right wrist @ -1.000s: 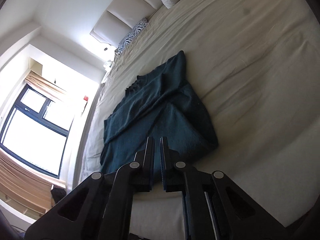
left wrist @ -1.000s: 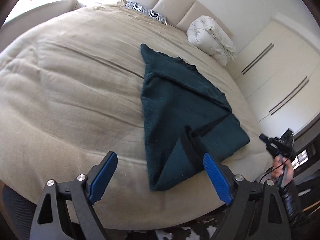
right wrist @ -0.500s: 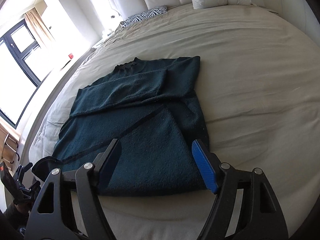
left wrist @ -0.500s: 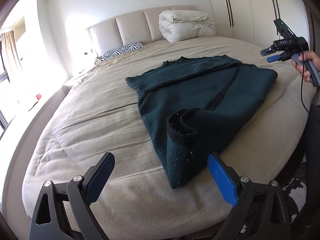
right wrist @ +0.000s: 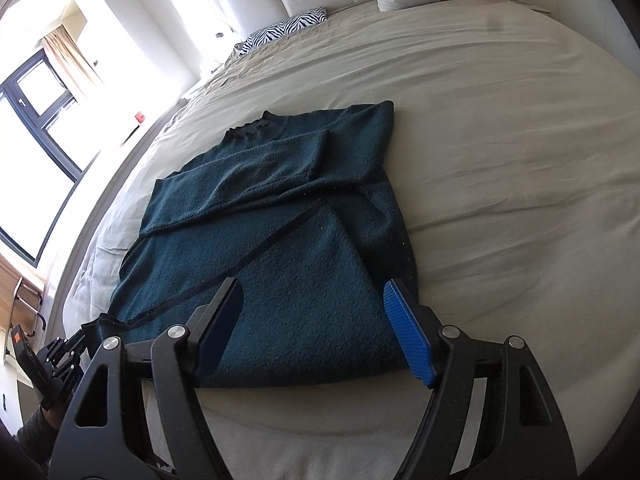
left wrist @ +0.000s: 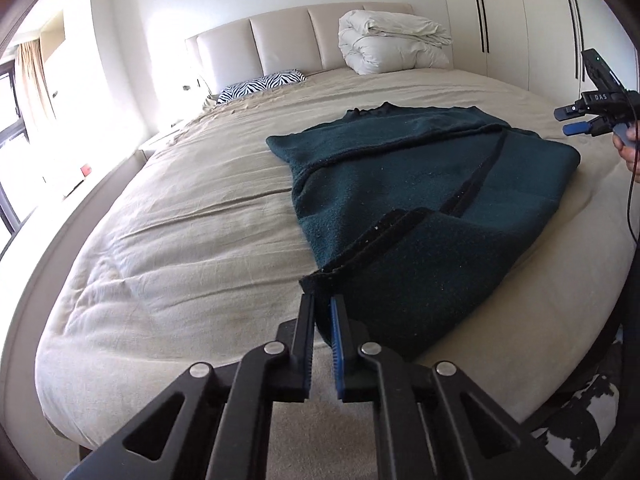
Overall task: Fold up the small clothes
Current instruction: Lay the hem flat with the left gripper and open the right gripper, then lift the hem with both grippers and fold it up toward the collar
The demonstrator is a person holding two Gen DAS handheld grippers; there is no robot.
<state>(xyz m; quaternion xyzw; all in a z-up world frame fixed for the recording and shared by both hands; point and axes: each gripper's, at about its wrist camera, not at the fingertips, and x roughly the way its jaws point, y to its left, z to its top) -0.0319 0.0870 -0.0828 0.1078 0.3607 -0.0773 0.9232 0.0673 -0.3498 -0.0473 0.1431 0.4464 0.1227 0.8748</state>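
Note:
A dark teal sweater lies partly folded on the beige bed, sleeves folded across its body. It also shows in the right wrist view. My left gripper is shut on the sweater's near bottom corner at the black hem. In the right wrist view the left gripper grips that corner at the far left. My right gripper is open, jaws wide apart over the sweater's near folded edge, holding nothing. It shows at the far right of the left wrist view.
A white folded duvet and a zebra pillow lie by the padded headboard. White wardrobes stand at the right. A window is at the left. The bed's near edge is just below my grippers.
My left gripper has closed on the sweater's near hem corner; it was open before. My right gripper opened a second ago and now sits lower over the folded edge.

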